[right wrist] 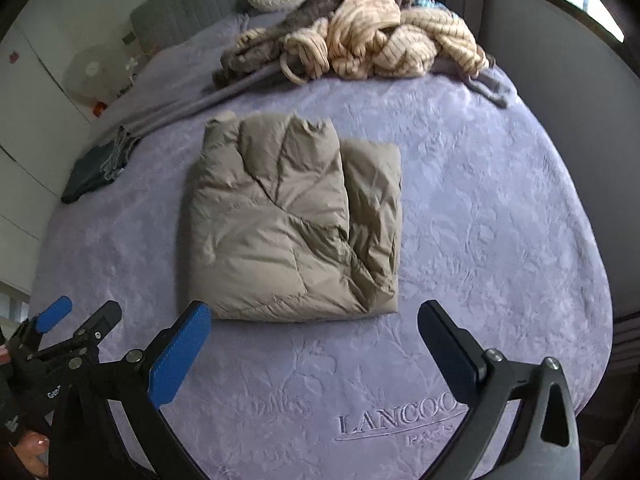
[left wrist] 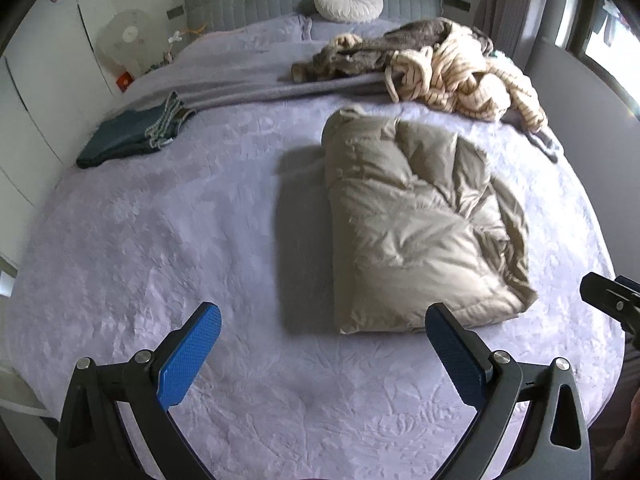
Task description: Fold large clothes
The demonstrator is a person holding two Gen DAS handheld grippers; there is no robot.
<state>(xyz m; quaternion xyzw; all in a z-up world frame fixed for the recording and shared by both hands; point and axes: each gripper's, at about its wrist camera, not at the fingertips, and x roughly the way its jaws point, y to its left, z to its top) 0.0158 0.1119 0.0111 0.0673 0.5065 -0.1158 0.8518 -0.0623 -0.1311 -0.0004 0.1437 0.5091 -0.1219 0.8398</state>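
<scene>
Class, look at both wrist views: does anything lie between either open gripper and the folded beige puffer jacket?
Nothing visible does. Only bare bedspread separates the right gripper and left gripper from the jacket.

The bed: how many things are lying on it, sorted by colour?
Beige: 1, the folded puffer jacket
Dark teal: 1, a folded garment
Cream with stripes: 1, a crumpled garment
Grey-brown: 1, a crumpled garment
White: 1, a round cushion
Total: 5
Both tools, left tool and right tool, hover open, holding nothing.

Bare bedspread (right wrist: 480,208) around folded jacket (right wrist: 288,224); clothes heap (right wrist: 368,36) behind.
</scene>
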